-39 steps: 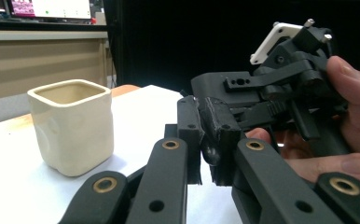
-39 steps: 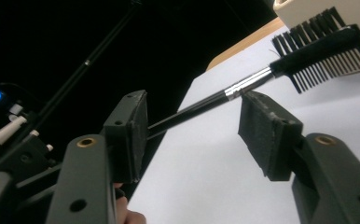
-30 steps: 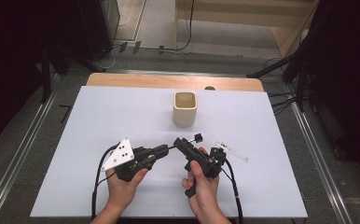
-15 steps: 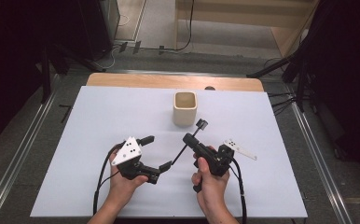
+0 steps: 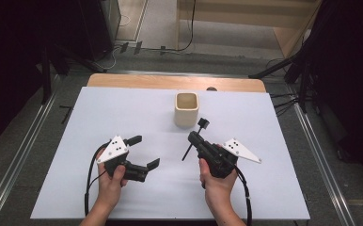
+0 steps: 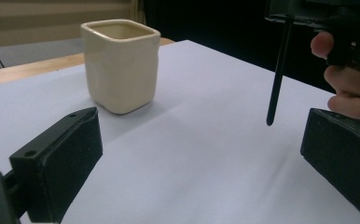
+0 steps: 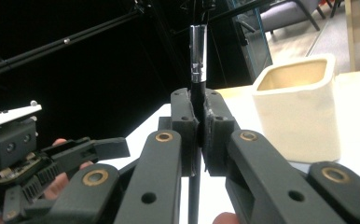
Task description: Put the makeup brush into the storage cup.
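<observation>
A cream square cup (image 5: pixel 186 109) stands upright at the middle back of the white sheet, and appears too in the left gripper view (image 6: pixel 120 65) and the right gripper view (image 7: pixel 299 112). My right gripper (image 5: pixel 194 138) is shut on a thin black brush (image 5: pixel 203 124), just in front of the cup. The brush's silver collar (image 7: pixel 197 46) rises above the closed jaws, and its handle tip (image 6: pixel 270 119) hangs a little above the sheet. My left gripper (image 5: pixel 144 151) has just been opening. It stands open to the left of the brush with nothing between its jaws (image 6: pixel 201 149).
A white sheet (image 5: pixel 123 108) covers the table, with a wooden strip (image 5: pixel 170 82) bare along the back edge. Dark stands and cables sit on the floor beyond it and at both sides. Bare sheet lies to the left and right of the cup.
The left gripper opened, let go of the brush and drew away to the left. The right gripper closed on the brush and now holds it alone, nearer the cup.
</observation>
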Action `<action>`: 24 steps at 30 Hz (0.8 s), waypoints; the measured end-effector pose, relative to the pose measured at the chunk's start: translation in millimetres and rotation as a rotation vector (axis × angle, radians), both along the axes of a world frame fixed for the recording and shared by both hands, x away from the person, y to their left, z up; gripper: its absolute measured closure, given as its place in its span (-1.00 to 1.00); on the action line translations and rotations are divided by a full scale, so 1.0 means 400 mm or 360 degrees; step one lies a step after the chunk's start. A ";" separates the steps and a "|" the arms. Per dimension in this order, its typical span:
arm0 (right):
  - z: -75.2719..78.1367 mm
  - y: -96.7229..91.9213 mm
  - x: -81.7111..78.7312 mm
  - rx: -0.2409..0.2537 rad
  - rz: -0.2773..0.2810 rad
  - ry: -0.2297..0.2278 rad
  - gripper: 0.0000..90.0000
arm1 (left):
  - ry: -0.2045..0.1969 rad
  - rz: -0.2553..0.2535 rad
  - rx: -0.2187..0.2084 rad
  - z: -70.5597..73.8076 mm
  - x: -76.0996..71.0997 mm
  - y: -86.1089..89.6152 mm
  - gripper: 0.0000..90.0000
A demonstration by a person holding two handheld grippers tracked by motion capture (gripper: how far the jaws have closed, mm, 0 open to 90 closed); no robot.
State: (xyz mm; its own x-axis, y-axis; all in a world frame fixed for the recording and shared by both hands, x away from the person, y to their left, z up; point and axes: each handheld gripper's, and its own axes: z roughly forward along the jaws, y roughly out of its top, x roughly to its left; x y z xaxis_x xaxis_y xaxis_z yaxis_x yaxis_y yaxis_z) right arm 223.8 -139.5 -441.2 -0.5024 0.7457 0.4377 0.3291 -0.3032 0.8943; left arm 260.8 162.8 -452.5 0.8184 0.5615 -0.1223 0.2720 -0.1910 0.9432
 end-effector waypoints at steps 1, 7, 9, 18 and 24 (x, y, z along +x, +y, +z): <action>0.001 0.000 0.000 -0.0007 -0.0005 -0.0004 0.93 | 0.0000 0.0007 -0.0001 0.000 0.000 0.007 -1.00; 0.007 -0.001 0.001 -0.0089 -0.0025 -0.0031 0.93 | -0.0013 0.0056 0.0009 0.001 -0.003 0.048 -1.00; 0.008 0.000 0.002 -0.0114 -0.0033 -0.0037 0.93 | -0.0013 0.0069 0.0017 0.000 -0.005 0.063 -1.00; 0.024 -0.014 0.015 -0.0167 -0.0035 -0.0077 0.93 | -0.0021 0.0160 0.0014 -0.012 -0.008 0.135 -1.00; 0.036 -0.026 0.034 -0.0177 -0.0016 -0.0107 0.93 | -0.0031 0.0205 0.0028 -0.021 -0.016 0.177 -1.00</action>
State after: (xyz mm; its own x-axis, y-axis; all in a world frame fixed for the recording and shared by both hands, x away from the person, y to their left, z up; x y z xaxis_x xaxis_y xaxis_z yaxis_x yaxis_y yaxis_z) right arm 237.3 -149.9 -427.0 -0.5199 0.7930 0.3175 0.2646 -0.2039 0.9426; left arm 254.4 233.5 -460.9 0.7416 0.6638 -0.0967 0.2772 -0.1720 0.9453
